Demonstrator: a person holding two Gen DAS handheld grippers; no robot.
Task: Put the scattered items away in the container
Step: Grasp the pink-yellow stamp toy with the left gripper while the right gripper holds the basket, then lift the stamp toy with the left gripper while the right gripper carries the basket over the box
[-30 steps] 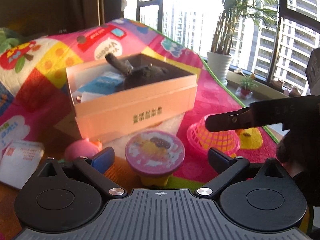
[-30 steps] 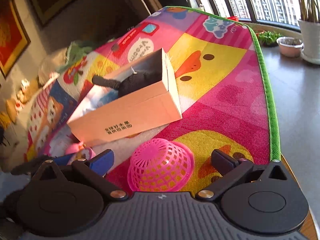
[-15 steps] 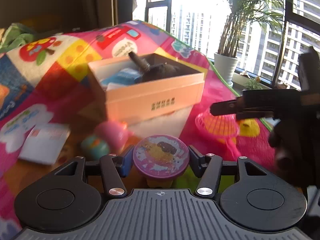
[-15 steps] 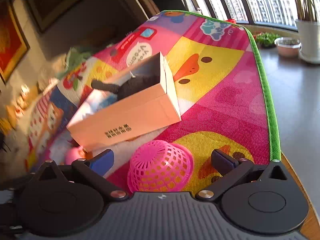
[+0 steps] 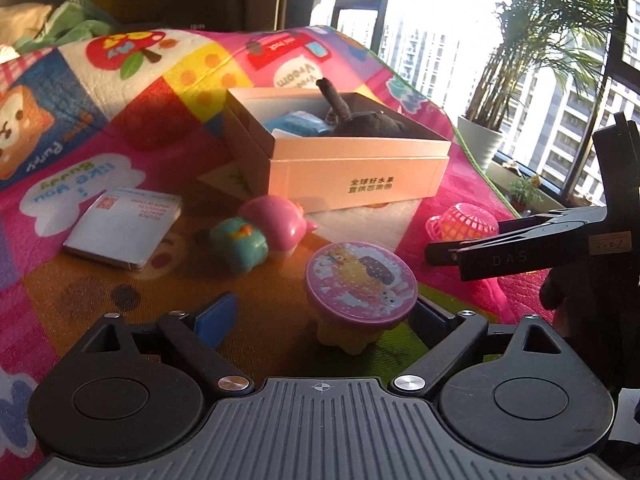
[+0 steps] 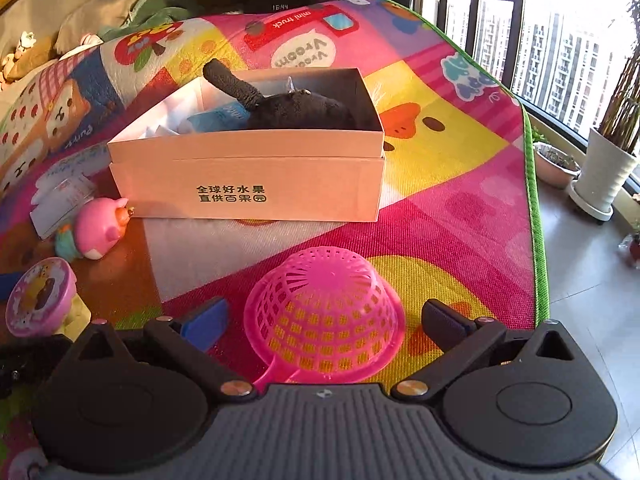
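Compared with half a second ago, my left gripper (image 5: 326, 314) is no longer pinching the round pink-lidded toy (image 5: 361, 282): its jaws are opening, and the toy is standing between the blue fingers (image 5: 216, 317) with a clear gap on the left side, while the right finger is hidden behind the lid, so I cannot tell whether that one is touching. I am seeing the toy resting upright on the patterned play mat (image 5: 172, 80). My right gripper (image 6: 324, 322) is sitting wide open around the upside-down pink mesh basket (image 6: 323, 320), its fingers standing off both sides of the dome without pressing it; in the left wrist view that gripper is showing as a dark arm reaching in from the right, just in front of the basket (image 5: 460, 225). Beyond both grippers, the cardboard box (image 6: 248, 168) is lying open on the mat, already holding a dark plush toy (image 6: 298, 110) and a blue packet (image 6: 218, 118). Near the box's front left corner, a pink figure (image 5: 276, 222) and a teal figure (image 5: 239, 245) are lying side by side, touching, and a white booklet (image 5: 124, 226) is lying flat further left. A potted palm (image 5: 484, 140) is standing by the window.
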